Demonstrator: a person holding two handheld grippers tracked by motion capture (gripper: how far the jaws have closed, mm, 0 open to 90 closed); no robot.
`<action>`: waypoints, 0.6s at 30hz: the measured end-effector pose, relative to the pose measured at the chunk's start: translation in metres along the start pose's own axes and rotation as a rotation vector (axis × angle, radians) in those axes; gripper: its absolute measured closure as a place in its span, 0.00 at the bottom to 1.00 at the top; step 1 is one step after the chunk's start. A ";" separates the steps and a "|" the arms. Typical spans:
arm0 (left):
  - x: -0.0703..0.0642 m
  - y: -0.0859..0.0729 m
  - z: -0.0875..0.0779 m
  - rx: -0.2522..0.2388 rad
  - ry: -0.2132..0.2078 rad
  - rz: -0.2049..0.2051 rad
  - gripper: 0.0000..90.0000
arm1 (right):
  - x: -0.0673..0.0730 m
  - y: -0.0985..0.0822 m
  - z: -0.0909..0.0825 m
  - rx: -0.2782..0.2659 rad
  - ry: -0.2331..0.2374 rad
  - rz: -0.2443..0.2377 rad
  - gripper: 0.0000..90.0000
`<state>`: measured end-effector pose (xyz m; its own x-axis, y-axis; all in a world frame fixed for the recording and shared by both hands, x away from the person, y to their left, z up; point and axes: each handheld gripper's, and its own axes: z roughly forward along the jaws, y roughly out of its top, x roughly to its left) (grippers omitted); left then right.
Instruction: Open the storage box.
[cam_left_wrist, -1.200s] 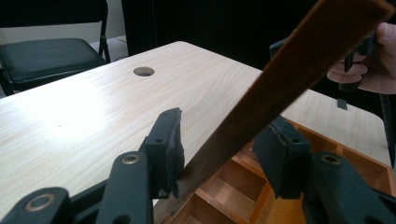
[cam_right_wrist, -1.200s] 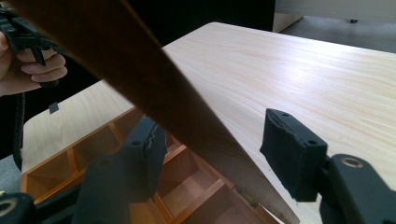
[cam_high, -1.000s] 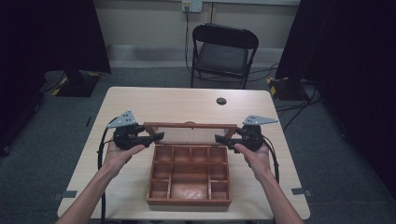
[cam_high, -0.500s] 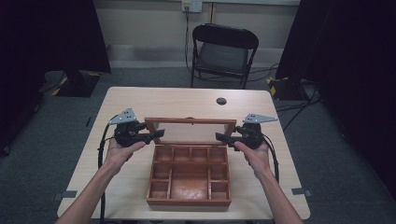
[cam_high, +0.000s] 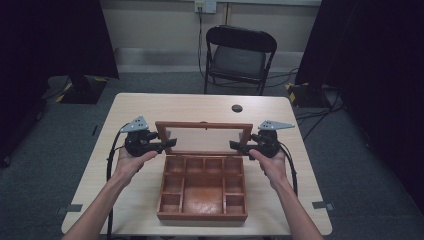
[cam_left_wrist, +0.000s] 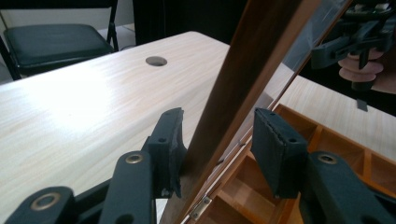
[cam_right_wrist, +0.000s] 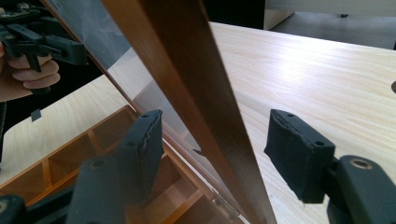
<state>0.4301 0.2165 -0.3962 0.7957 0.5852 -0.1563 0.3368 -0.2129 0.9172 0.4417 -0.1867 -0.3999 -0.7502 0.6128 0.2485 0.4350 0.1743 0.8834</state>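
High view, chair (cam_high: 238, 59) behind table (cam_high: 145, 107), lid (cam_high: 204, 125) upright

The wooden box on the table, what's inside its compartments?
The wooden box stands open, lid raised. Its compartments look empty, bare wood inside. The back row is partly hidden behind the lid's lower edge.

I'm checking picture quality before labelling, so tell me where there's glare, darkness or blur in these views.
High view: the room's sides are nearly black, the table evenly lit. Left gripper view: a bright glare patch on the tabletop, and the lid frame close up is soft. Right gripper view: glare on the wood at upper right; the lid's glass pane shows hazy reflections.
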 end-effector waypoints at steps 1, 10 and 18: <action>0.001 -0.002 0.000 0.006 -0.004 -0.004 0.60 | 0.000 0.000 0.000 0.002 0.000 0.000 0.40; 0.007 -0.009 0.005 0.027 0.007 -0.007 0.62 | -0.003 -0.002 0.006 0.021 -0.014 0.003 0.38; 0.013 -0.010 0.008 0.045 0.007 -0.001 0.64 | -0.008 -0.002 0.011 0.037 -0.021 0.002 0.40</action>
<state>0.4415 0.2199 -0.4107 0.7914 0.5913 -0.1548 0.3605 -0.2471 0.8994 0.4524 -0.1829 -0.4078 -0.7387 0.6294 0.2411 0.4547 0.2013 0.8676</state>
